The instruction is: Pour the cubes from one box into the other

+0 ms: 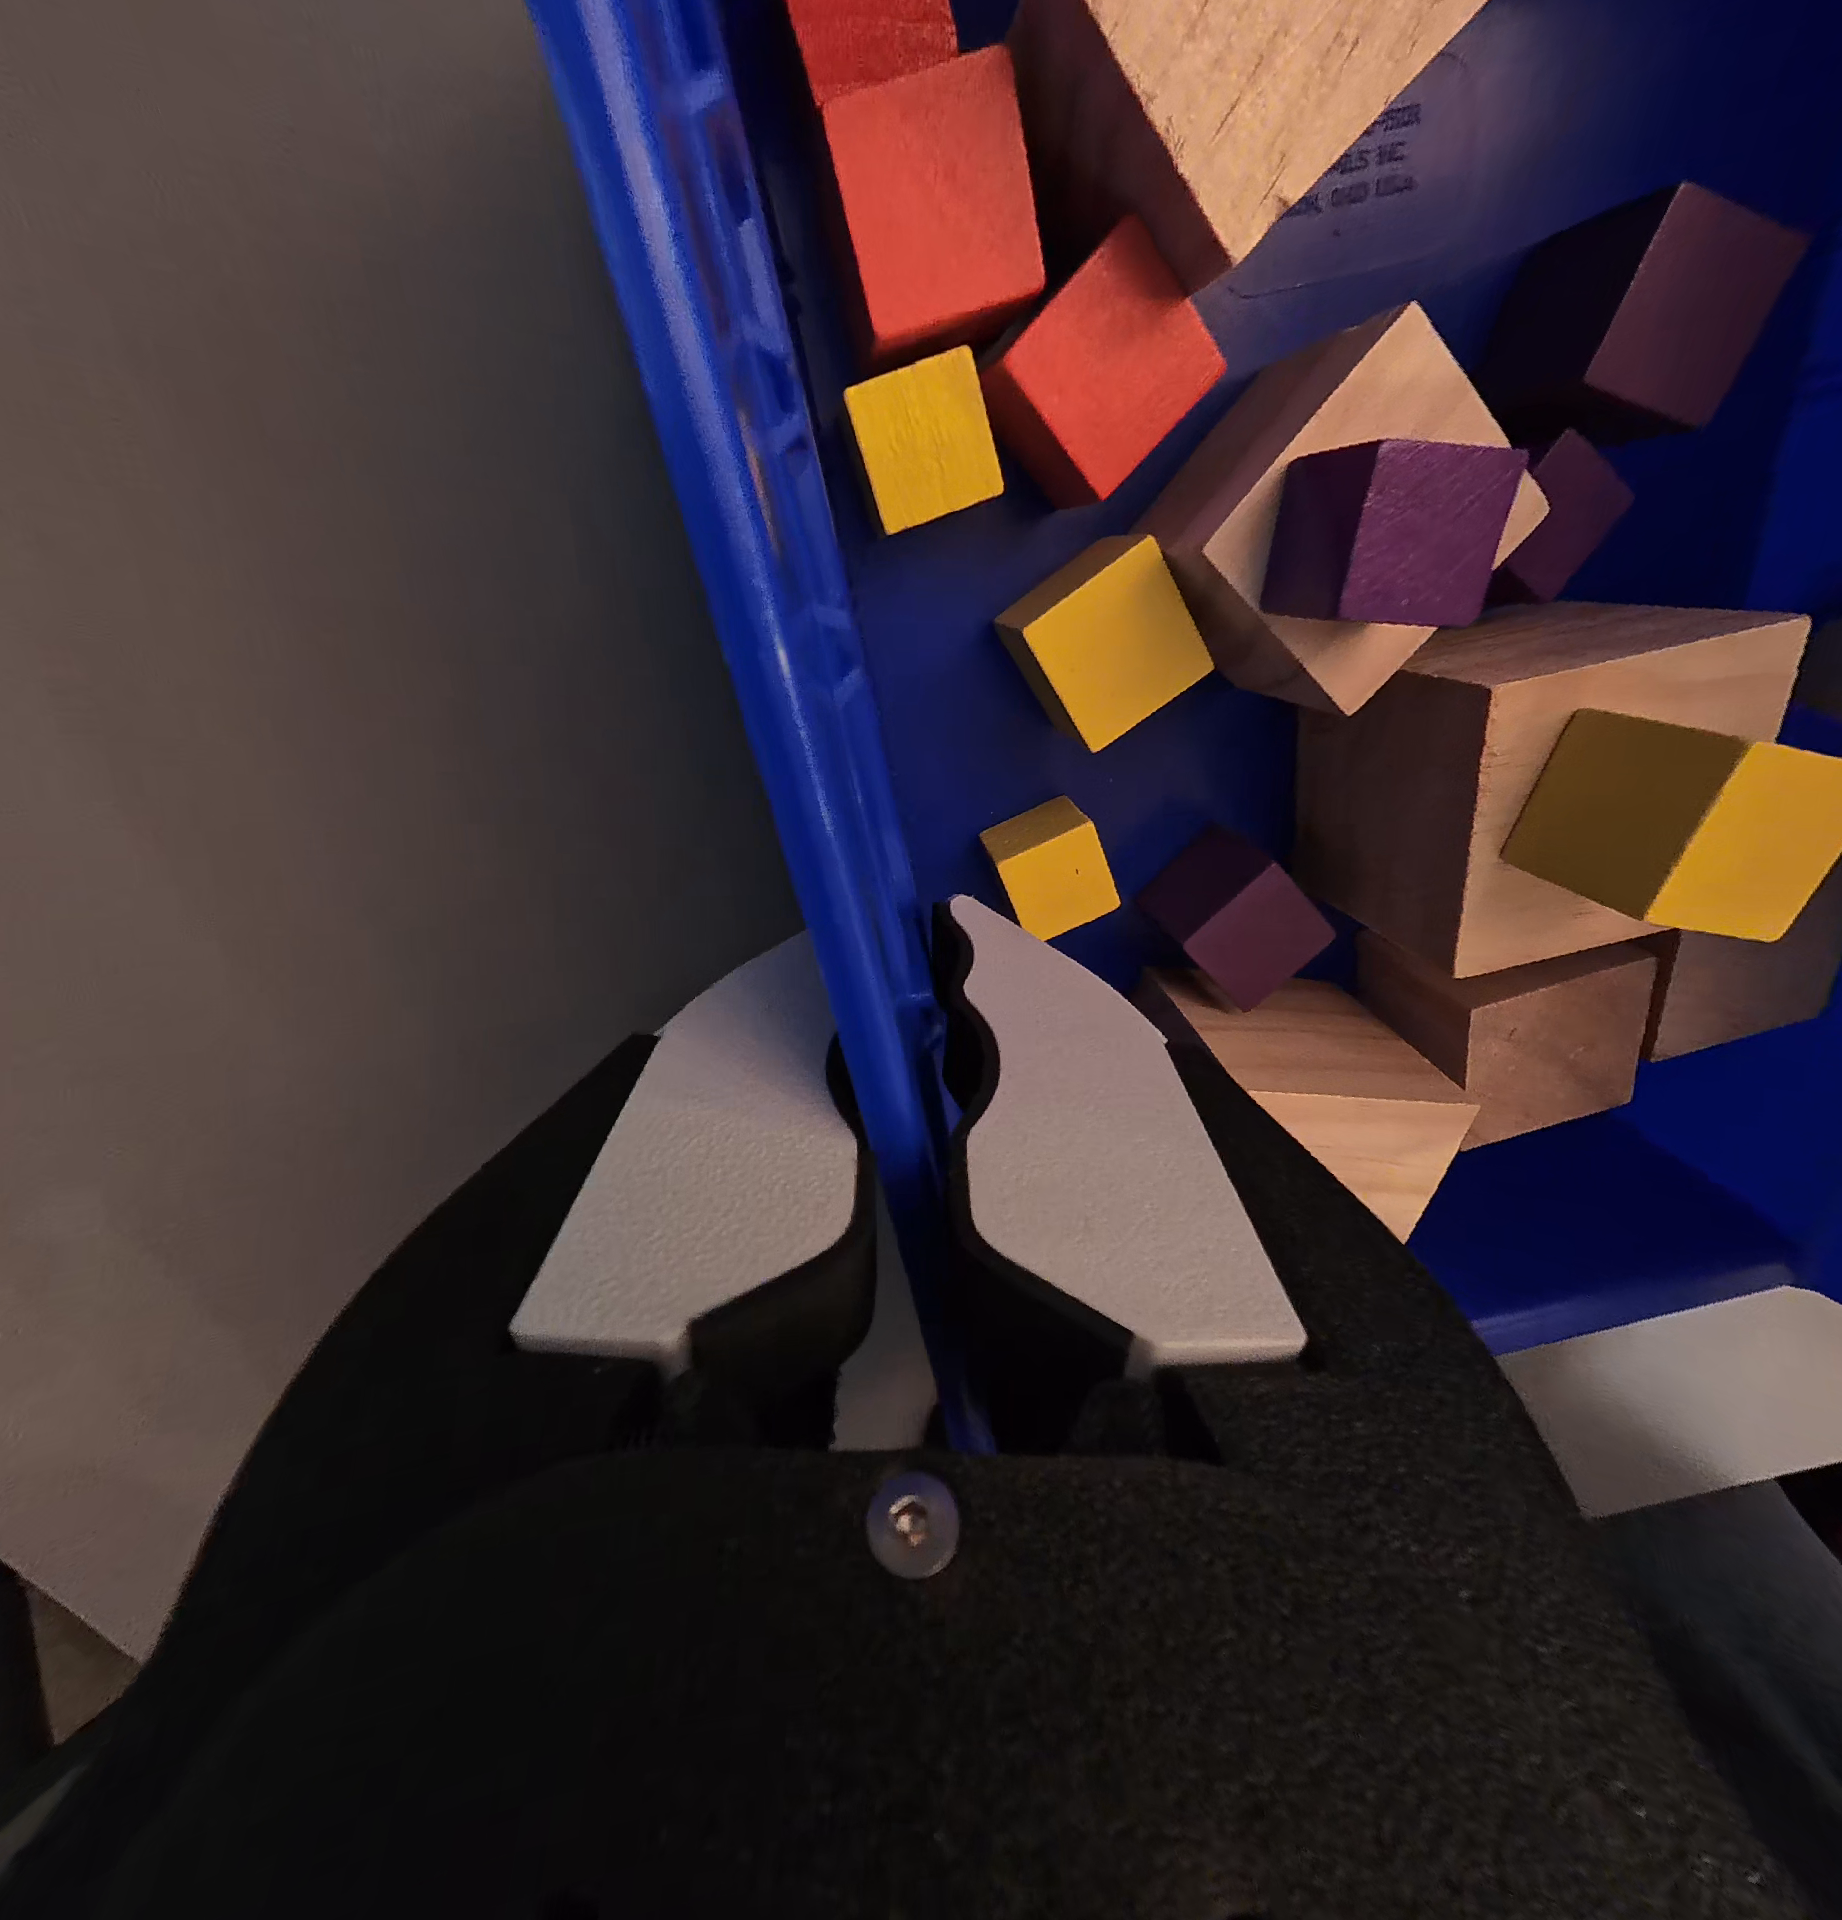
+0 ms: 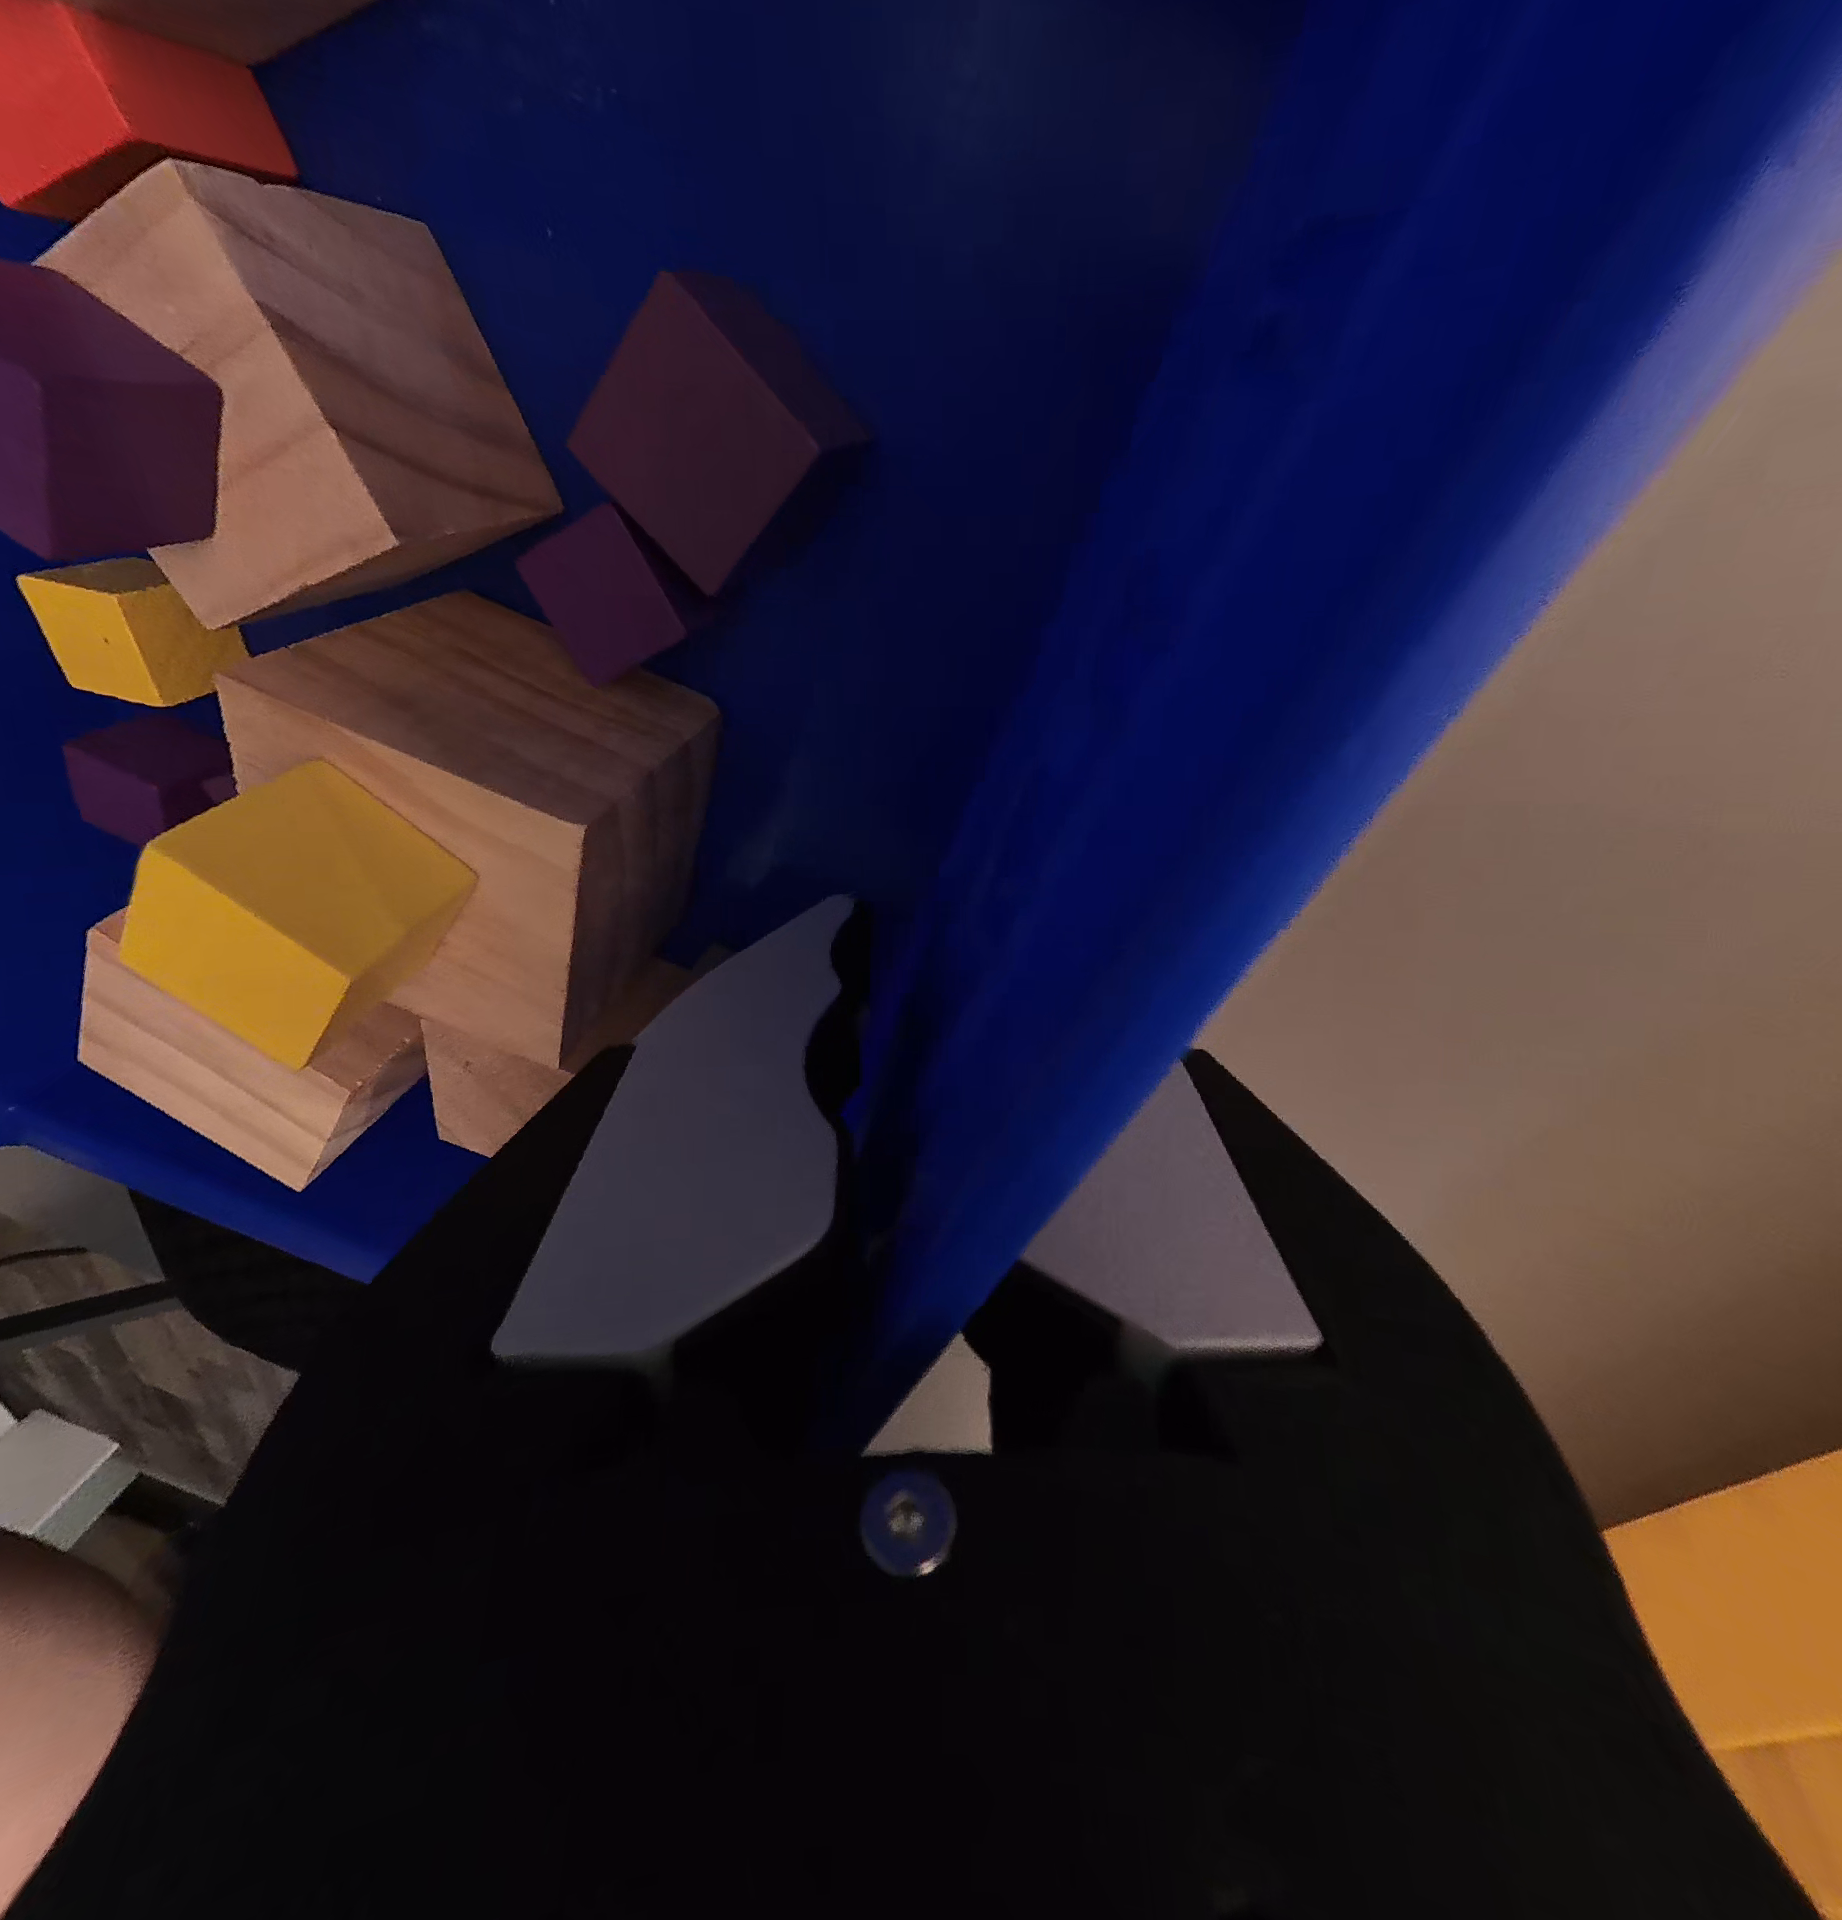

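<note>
**Two black grippers with pale grey fingers**

The left gripper (image 1: 901, 1091) has a big black body with a rough, fuzzy-looking top. Two pale grey fingers (image 1: 1093, 1174) stick out of it. Each finger is wide at the back and thin at the tip, with a wavy black edge on the inside. One small shiny screw (image 1: 910, 1525) sits in the middle of the body.

The right gripper (image 2: 896, 1101) looks the same but darker: black body, grey fingers (image 2: 699, 1153), and one round screw (image 2: 906, 1521).
</note>
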